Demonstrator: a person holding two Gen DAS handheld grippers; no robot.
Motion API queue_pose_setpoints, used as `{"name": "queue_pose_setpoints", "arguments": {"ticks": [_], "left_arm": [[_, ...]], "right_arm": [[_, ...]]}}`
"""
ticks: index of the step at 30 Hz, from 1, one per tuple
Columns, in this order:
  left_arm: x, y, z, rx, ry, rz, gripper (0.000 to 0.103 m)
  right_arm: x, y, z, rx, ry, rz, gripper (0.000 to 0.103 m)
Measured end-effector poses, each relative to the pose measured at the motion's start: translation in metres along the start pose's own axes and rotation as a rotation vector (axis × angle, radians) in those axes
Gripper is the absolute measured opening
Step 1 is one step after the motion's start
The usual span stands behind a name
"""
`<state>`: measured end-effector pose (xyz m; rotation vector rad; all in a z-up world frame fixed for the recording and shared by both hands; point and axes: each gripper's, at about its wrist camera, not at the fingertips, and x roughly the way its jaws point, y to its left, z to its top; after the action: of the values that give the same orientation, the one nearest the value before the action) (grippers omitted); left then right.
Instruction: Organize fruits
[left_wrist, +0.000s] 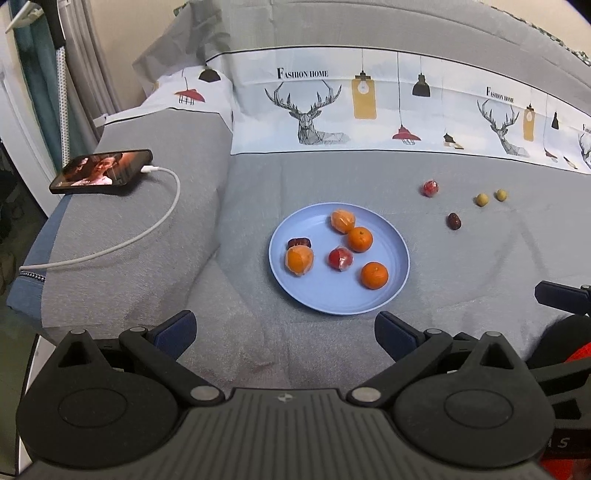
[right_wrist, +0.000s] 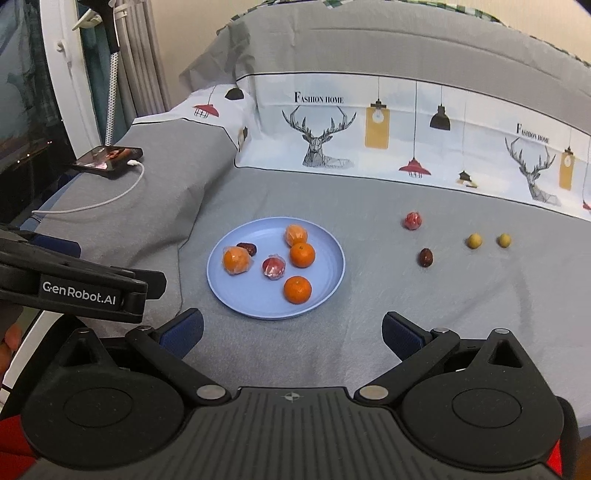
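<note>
A blue plate (left_wrist: 369, 306) (right_wrist: 236, 299) lies on the grey bed cover. It holds several oranges (left_wrist: 374, 275) (right_wrist: 297, 290), a wrapped red fruit (left_wrist: 340, 259) (right_wrist: 273, 267) and a dark date (left_wrist: 299, 243) (right_wrist: 246, 247). On the cover to the right lie a wrapped red fruit (left_wrist: 430, 188) (right_wrist: 412, 220), a dark date (left_wrist: 454, 221) (right_wrist: 425, 257) and two small yellow fruits (left_wrist: 481, 199) (right_wrist: 474, 241). My left gripper (left_wrist: 286, 330) is open and empty just in front of the plate. My right gripper (right_wrist: 291, 334) is open and empty, near the plate's front edge.
A phone (left_wrist: 101, 172) (right_wrist: 108, 157) with a white charging cable (left_wrist: 147, 229) lies on a raised fold at the left. A printed pillow (left_wrist: 332, 107) lies behind the fruits. The left gripper's body (right_wrist: 74, 284) shows at the left of the right wrist view.
</note>
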<state>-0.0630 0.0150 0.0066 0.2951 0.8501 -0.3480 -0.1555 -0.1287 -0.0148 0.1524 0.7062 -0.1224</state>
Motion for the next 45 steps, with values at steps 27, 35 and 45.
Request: {"name": "queue_pose_setpoints", "arguments": {"ticks": [27, 35, 45], "left_arm": [[0.013, 0.002, -0.005, 0.0, 0.037, -0.014, 0.103], [0.02, 0.003, -0.003, -0.003, 0.052, -0.011, 0.103], [0.029, 0.003, 0.0, -0.002, 0.067, -0.011, 0.103]], "right_arm": [[0.006, 0.001, -0.003, 0.006, 0.03, -0.002, 0.102], [0.012, 0.0, -0.003, 0.009, 0.047, 0.003, 0.102], [0.018, -0.003, -0.003, 0.015, 0.063, 0.005, 0.102]]}}
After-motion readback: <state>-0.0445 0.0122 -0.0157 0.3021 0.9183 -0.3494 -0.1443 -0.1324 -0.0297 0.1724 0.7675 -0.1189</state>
